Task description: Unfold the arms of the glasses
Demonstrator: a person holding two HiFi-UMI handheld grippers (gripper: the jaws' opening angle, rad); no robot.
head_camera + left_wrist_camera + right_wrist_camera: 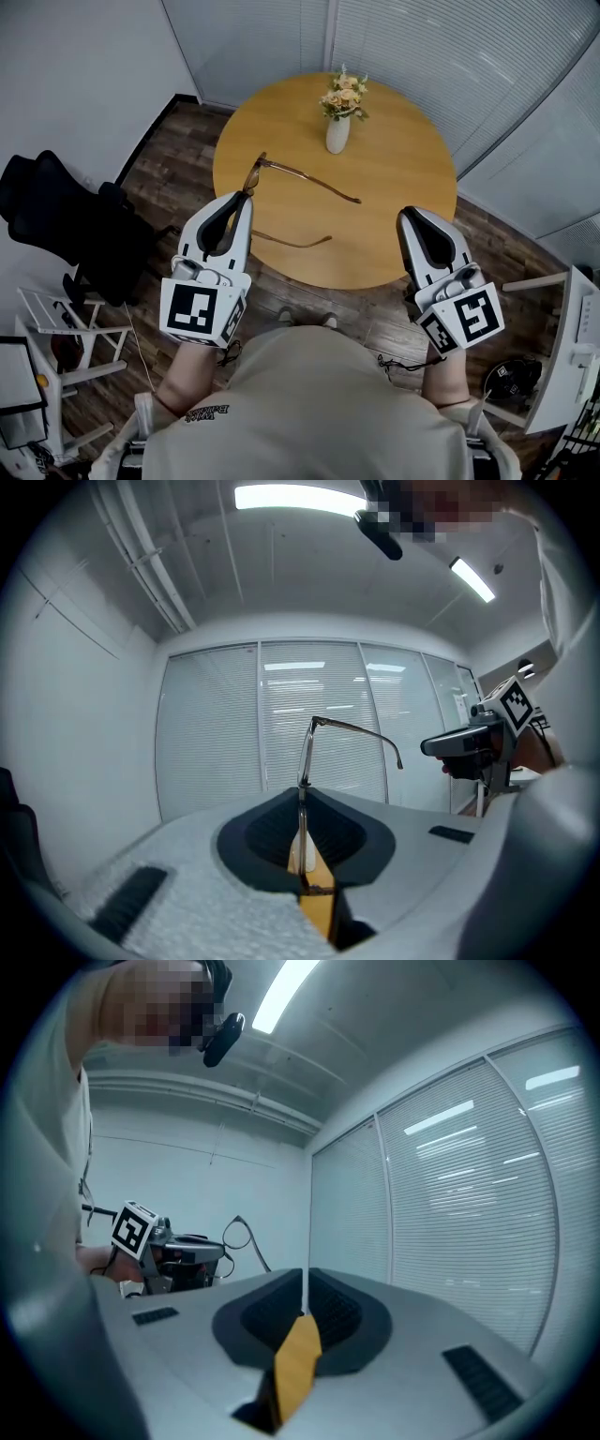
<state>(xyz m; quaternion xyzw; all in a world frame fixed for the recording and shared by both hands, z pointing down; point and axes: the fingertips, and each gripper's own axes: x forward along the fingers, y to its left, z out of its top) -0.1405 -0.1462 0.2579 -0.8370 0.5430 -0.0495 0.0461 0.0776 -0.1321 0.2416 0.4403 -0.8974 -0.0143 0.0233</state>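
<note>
Thin brown-rimmed glasses (255, 175) hang above the near left part of the round wooden table (394, 169), both arms swung out and pointing right. My left gripper (246, 199) is shut on the front frame. In the left gripper view the rim (305, 752) rises from between the closed jaws (302, 794), one arm arching off to the right. My right gripper (409, 217) hovers over the table's near right edge, jaws together with nothing in them; its own view (306, 1277) shows only a thin slit. From there the glasses (236, 1232) show small at the left.
A white vase of flowers (338, 131) stands at the far middle of the table. A black office chair (66, 225) sits on the wood floor at left, with a white rack (66, 328) below it. Blinds cover the glass walls behind.
</note>
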